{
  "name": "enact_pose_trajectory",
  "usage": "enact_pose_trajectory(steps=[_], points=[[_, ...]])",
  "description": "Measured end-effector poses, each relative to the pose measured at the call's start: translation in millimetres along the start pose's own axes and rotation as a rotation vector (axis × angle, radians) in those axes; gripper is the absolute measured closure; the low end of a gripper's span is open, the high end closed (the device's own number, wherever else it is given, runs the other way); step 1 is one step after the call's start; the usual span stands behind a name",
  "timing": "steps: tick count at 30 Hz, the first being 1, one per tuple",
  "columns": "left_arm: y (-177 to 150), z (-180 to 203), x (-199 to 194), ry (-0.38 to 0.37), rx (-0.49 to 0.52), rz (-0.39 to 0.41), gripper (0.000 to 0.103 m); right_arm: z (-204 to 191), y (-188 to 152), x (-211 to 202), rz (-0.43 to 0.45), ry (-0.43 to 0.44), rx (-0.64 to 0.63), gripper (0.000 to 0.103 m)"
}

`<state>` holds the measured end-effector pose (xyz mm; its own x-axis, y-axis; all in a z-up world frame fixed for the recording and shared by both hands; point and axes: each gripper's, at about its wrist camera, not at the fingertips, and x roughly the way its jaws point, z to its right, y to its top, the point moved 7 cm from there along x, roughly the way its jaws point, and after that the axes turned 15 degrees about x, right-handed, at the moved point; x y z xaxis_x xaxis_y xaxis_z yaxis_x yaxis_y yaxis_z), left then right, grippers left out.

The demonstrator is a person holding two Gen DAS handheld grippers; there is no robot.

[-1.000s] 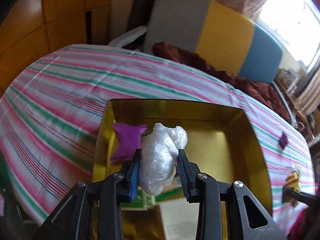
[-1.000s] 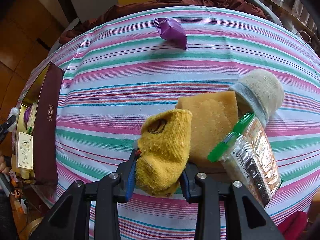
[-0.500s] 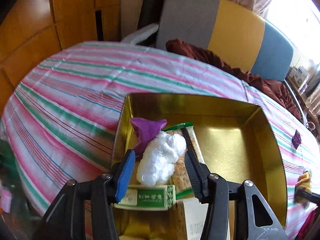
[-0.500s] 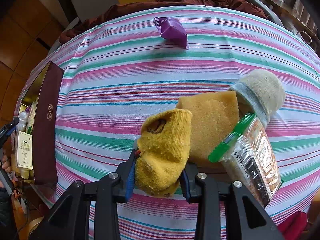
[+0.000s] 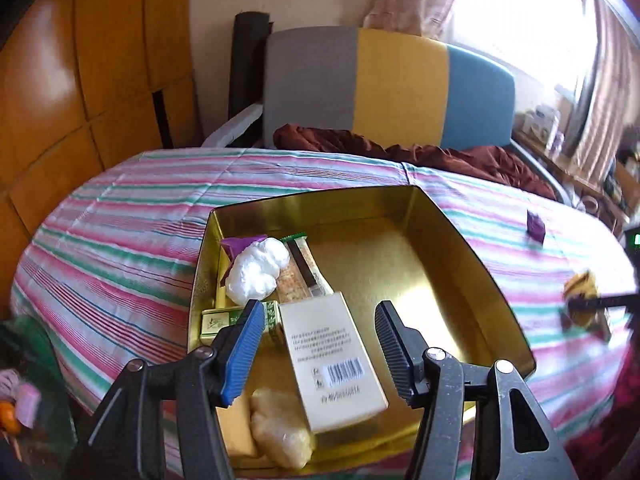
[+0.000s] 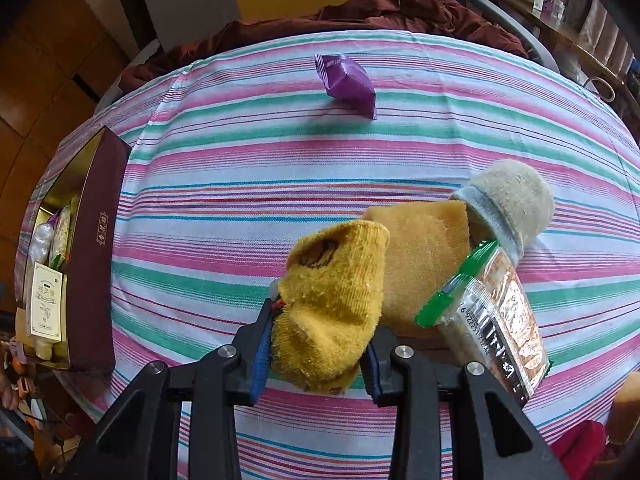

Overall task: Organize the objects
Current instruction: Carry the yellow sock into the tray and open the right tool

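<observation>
A gold-lined box [image 5: 460, 240] sits on the striped tablecloth. Inside it lie a crumpled white plastic wad [image 5: 256, 272], a purple packet [image 5: 240, 245], a snack bar [image 5: 302, 272], a small green box [image 5: 232, 318], a cream carton [image 5: 332, 364] and a pale lump [image 5: 280, 436]. My left gripper [image 5: 316, 348] hovers over the box's near end, its jaws opening and nothing between them. My right gripper [image 6: 316, 344] is shut on a yellow sock [image 6: 332, 304]. Beside it lie a tan sock [image 6: 424, 256], a grey sock [image 6: 512, 200] and a green-topped snack bag [image 6: 496, 312].
A second purple packet [image 6: 348, 82] lies on the cloth [image 6: 240, 184] farther back. The box's maroon outer wall [image 6: 96, 248] stands at the table's left in the right wrist view. A grey, yellow and blue sofa back [image 5: 392, 84] and dark red fabric [image 5: 420, 152] lie beyond the table.
My left gripper let go of the white plastic wad, which now rests in the box by the purple packet, and drew back with jaws wider. The right gripper kept still on the yellow sock.
</observation>
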<state>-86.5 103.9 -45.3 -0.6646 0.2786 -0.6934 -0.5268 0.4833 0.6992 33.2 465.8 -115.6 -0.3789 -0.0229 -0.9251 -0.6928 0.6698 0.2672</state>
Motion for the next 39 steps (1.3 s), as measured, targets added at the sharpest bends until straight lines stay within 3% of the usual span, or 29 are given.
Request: enact_pose_trajectory(steps=[4, 10, 14, 18, 27, 30, 35, 39], points=[[-6, 0, -5, 0.001, 0.014, 0.002, 0.044, -41, 3, -21, 0.043, 0.075, -0.041, 0.067], [-15, -9, -5, 0.003, 0.002, -0.006, 0.044, -141, -4, -41, 0.067, 0.203, -0.189, 0.067], [-23, -18, -3, 0.001, -0.019, -0.017, 0.044, -198, -25, -34, 0.035, 0.253, -0.293, 0.066], [-30, -28, -2, -0.007, -0.043, -0.019, 0.036, -236, -52, -15, -0.026, 0.269, -0.365, 0.066], [-33, -58, -7, 0.005, -0.146, -0.001, 0.018, -268, -114, 49, -0.203, 0.18, -0.481, 0.062], [-33, -65, -9, 0.009, -0.168, 0.008, 0.013, -275, -125, 52, -0.22, 0.209, -0.493, 0.054], [-33, -69, -13, 0.053, -0.167, 0.005, 0.009, -281, -135, 50, -0.239, 0.245, -0.507, 0.052], [-33, -70, -15, 0.074, -0.159, 0.007, 0.008, -274, -131, 43, -0.208, 0.244, -0.491, 0.03]])
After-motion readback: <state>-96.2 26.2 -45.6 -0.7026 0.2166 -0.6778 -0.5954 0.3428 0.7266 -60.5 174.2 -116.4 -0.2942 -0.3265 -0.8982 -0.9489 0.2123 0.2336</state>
